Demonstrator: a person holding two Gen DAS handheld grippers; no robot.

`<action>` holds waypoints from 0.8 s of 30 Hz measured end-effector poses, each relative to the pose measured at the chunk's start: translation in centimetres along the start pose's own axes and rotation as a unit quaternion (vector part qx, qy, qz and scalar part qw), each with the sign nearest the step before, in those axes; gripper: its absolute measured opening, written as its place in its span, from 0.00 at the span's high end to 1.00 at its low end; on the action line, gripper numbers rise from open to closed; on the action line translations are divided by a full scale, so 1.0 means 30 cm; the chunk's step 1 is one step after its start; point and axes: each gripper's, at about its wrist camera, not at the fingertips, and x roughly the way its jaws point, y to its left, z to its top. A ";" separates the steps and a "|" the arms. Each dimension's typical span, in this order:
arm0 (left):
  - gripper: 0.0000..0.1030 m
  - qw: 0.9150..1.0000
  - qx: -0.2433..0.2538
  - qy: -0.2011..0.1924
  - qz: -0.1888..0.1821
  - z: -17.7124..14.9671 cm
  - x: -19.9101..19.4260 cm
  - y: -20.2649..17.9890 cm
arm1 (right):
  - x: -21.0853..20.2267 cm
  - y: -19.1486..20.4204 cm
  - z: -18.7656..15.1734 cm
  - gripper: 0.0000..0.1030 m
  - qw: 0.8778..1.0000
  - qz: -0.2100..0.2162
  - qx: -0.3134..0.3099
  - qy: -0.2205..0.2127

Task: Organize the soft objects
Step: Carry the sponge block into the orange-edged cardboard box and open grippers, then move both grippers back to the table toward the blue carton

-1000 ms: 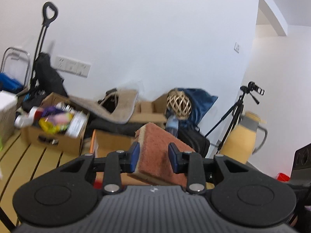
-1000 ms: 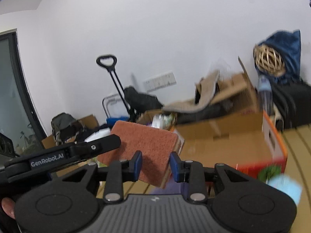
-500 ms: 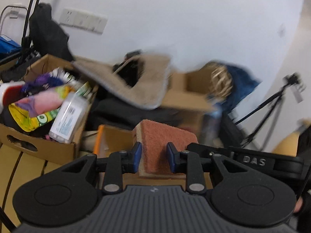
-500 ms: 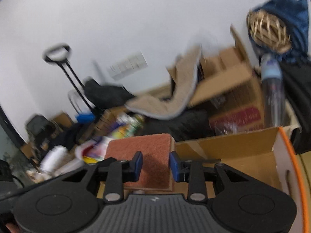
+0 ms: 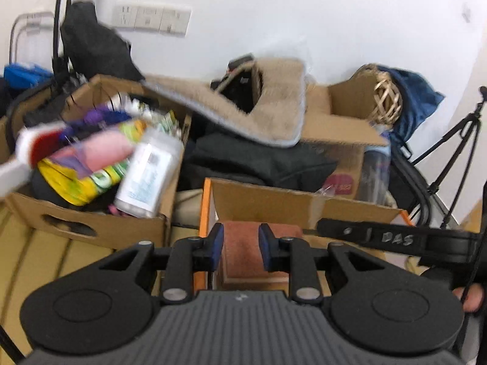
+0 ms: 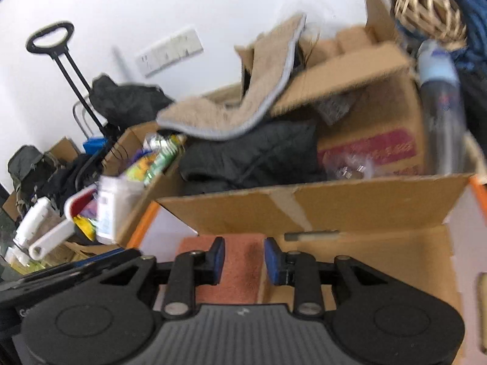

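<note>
1. The left gripper (image 5: 240, 251) has its jaws narrowed on a rust-red sponge (image 5: 243, 252), both blue pads pressed against its sides.
2. In the right wrist view the right gripper (image 6: 243, 257) has its pads at either side of the same sponge (image 6: 237, 261); whether they press it or only flank it I cannot tell (motion blur softens the edges).
3. The sponge sits low inside an open box (image 5: 292, 205) with orange edges, near the box's left wall.
4. The right gripper's black arm crosses the left view at the box's right rim.
5. Left of that box stands a second carton (image 5: 100, 228), packed with a white bottle (image 5: 146, 173) and bright packets.
6. Behind, a beige fleecy mat (image 5: 274, 115) drapes over dark clothing (image 5: 252, 161) and another carton.
7. A woven ball (image 6: 426, 9) rests against blue fabric at the far right, by a clear bottle (image 6: 441, 100).
</note>
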 end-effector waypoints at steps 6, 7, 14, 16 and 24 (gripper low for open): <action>0.74 0.998 0.035 -0.053 0.015 -0.002 -0.314 -0.062 | -0.350 0.103 -0.007 0.54 0.998 -0.010 -0.044 -0.052; 0.71 0.997 0.035 -0.064 0.018 -0.009 -0.374 -0.071 | -0.407 0.123 -0.014 0.51 0.997 -0.011 -0.051 -0.062; 0.53 0.989 0.060 -0.132 0.022 -0.136 -0.735 -0.134 | -0.799 0.217 -0.193 0.33 0.989 -0.009 -0.094 -0.117; 0.49 0.985 0.069 -0.155 0.023 -0.198 -0.827 -0.156 | -0.898 0.226 -0.281 0.31 0.985 -0.005 -0.110 -0.132; 0.32 0.967 0.120 -0.225 0.019 -0.536 -1.094 -0.262 | -1.195 0.241 -0.665 0.21 0.963 -0.041 -0.169 -0.204</action>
